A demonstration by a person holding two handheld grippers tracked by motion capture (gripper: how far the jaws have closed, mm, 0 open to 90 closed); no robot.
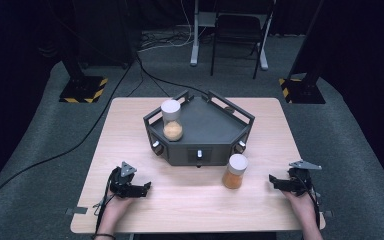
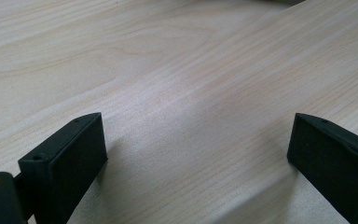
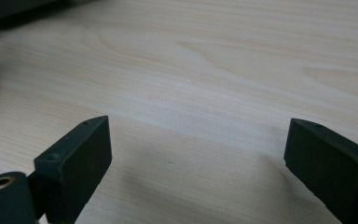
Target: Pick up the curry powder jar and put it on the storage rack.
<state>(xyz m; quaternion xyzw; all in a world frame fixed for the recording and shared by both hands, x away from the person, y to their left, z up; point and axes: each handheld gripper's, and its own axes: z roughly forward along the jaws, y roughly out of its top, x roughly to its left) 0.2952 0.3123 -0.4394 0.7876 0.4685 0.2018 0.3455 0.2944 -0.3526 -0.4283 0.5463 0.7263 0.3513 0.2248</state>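
Jar of orange powder, white-capped, upright on the table before the dark tray, judged light, smooth, slippery; grasp mid-body; left gripper and right gripper both gape empty.

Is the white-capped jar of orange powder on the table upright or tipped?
Upright: the white-capped jar of orange powder stands cap-up on the wooden table.

Table: tray, jar
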